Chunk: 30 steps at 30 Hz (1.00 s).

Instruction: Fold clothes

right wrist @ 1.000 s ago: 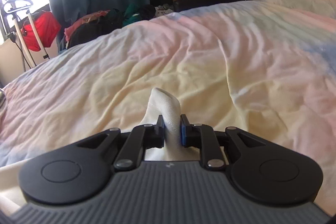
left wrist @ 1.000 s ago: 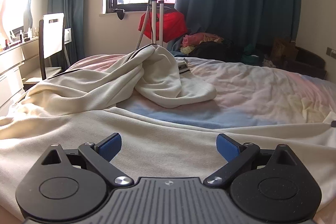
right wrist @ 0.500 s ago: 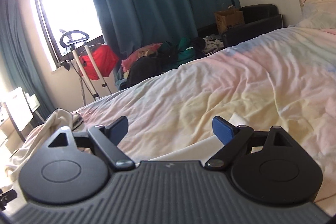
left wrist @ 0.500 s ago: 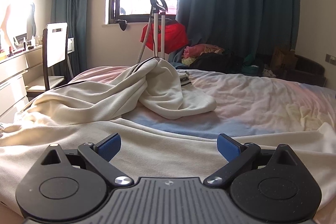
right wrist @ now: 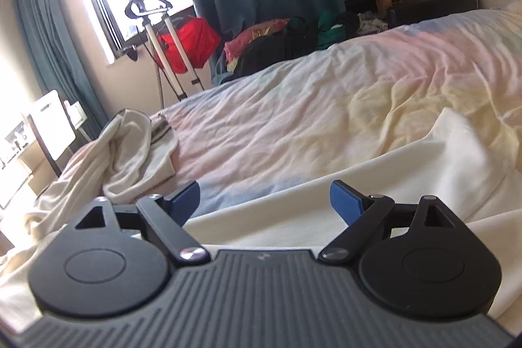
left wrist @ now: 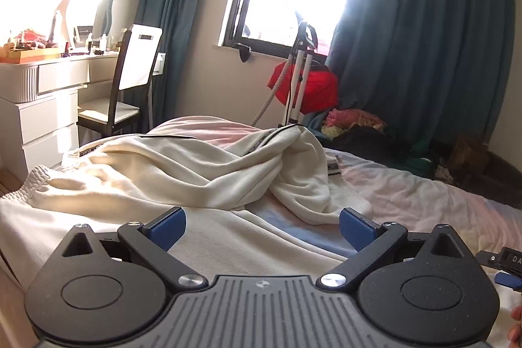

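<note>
Evidently between grasps: both claws stood empty over the cream garment on the bed.

Left claw (left wrist: 259,225) and right claw (right wrist: 264,199) each had their blue pads spread wide, gripping nothing. The cream garment (left wrist: 208,172), a soft ribbed knit with an elastic gathered band and dark piping, lay flat just under both claws and heaped in loose folds ahead of the left one, on the wrinkled pastel bed sheet (right wrist: 326,106). Next, I judged, each claw needed an edge to pinch.
</note>
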Available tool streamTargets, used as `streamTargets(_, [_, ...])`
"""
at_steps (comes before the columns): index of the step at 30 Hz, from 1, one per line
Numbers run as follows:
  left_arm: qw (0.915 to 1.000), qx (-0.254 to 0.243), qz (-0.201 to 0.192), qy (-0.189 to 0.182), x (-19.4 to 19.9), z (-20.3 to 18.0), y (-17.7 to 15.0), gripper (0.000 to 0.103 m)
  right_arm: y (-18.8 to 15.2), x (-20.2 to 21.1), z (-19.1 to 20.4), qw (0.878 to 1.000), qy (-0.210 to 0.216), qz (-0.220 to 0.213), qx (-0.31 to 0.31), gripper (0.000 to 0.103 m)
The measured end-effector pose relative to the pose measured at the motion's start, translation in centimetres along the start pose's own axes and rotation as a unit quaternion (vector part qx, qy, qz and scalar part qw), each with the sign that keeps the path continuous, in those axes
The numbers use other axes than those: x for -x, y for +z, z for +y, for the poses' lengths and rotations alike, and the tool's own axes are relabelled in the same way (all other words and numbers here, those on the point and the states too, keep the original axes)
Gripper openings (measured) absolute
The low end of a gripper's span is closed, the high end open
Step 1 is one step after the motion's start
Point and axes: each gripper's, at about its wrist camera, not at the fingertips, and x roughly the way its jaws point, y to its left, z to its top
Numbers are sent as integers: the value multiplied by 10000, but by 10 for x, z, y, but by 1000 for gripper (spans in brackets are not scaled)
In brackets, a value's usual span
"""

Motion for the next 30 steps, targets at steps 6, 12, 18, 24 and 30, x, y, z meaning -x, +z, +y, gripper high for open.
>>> streamTargets(6, [9999,-10,148,35,-26,6,-1,101,-13,-94,39,9743,1178,719,-1783,89])
streamTargets(12, [9989,218,385,143,-62,21,-10,101,-17,-189,94,9579,1100,655,-2570,78])
streamTargets(18, [9974,400,573,193,-92,33,-17,101,-12,-222,124,9662,396,576,-2482,15])
streamTargets(24, [9973,391,608,146,-93,32,-19,101,42,-183,78,9712,-165,-296,-2360,8])
streamTargets(30, [9960,209,712,-495,-86,16,-20,101,114,-129,-14,9657,-1339,-1117,-1925,7])
